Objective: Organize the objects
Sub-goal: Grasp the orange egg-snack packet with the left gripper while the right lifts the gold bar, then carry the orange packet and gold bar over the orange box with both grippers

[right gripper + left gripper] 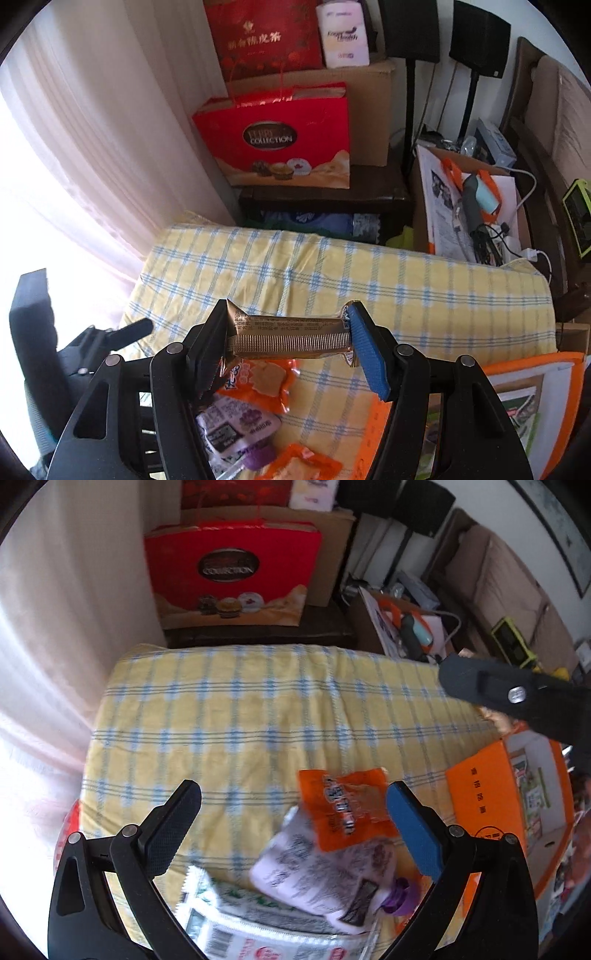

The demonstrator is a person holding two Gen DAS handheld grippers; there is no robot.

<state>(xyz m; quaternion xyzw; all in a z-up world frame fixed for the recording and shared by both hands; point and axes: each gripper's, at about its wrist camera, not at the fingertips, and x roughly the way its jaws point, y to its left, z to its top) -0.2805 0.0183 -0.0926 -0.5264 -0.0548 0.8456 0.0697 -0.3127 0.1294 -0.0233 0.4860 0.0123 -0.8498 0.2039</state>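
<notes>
Right wrist view: right gripper (288, 338) clamps a gold snack bar (290, 338) endwise above the checked cloth (406, 288).
Left gripper (293, 819): jaws wide, nothing held, above an orange packet (343, 812) and purple pouch (325, 871).
Progress: early, I judge; the orange box (480, 794) already holds some packs, several snacks left loose.
Hidden: box contents blurred, white packet (236, 919) cut off.
</notes>
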